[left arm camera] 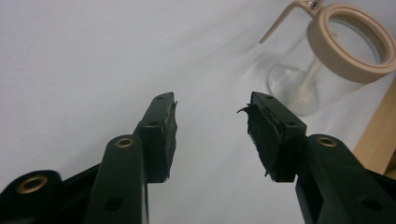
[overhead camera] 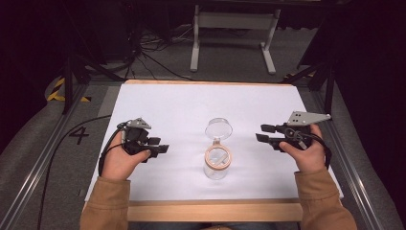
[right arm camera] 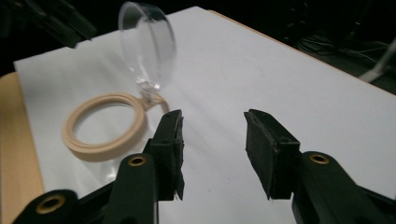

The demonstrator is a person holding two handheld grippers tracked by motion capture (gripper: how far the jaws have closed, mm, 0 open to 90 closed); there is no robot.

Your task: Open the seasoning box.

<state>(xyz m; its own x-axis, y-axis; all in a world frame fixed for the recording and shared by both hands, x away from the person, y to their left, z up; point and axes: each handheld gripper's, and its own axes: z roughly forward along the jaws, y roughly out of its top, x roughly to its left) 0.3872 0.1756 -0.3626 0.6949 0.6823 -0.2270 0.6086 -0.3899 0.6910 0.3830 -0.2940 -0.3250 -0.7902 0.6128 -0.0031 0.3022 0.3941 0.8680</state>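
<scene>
Hidden: jar's (overhead camera: 217, 162) glass wall barely reads against white table (overhead camera: 182, 105) | jar: mid-table, upright, clear lid (overhead camera: 219, 128) swung open (tan rim) | left gripper (overhead camera: 160, 146), right gripper (overhead camera: 263, 132): we see both open, empty, flanking jar, apart from it

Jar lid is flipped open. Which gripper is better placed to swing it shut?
Probably right. The clear lid stands up behind the jar; the right gripper, open, sits level with the lid. The left gripper, also open, sits lower, beside the jar body.
</scene>
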